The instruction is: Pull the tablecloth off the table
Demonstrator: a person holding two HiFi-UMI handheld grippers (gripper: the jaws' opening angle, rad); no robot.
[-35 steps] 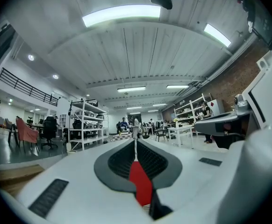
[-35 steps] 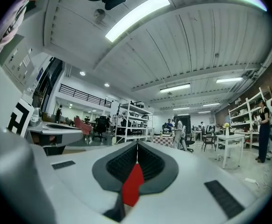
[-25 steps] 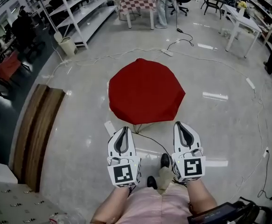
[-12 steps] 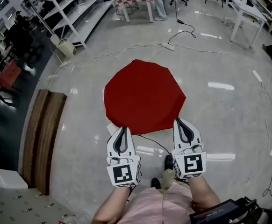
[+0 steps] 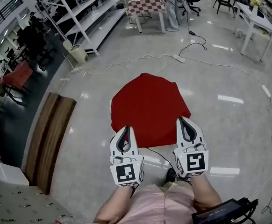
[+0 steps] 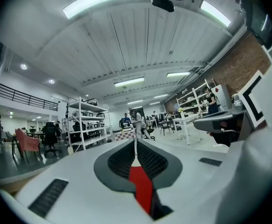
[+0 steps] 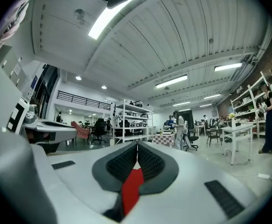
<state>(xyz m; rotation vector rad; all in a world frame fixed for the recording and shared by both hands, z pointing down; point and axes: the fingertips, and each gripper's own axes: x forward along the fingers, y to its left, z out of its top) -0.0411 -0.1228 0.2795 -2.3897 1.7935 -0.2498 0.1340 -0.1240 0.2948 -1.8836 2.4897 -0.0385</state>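
Left gripper (image 5: 125, 130) and right gripper (image 5: 182, 121) are both clamped shut, each pinching a sliver of the red tablecloth (image 5: 150, 105) at its near edge. A second ago they hung short of a neat rounded cloth. Now the hem's right at my tips and the outline's gone lopsided, so I reckon the pull's started, though most of it's draped over the counter, which I can't see. It sits straight ahead of me, long axis roughly near-to-far, peak pointing away from me.
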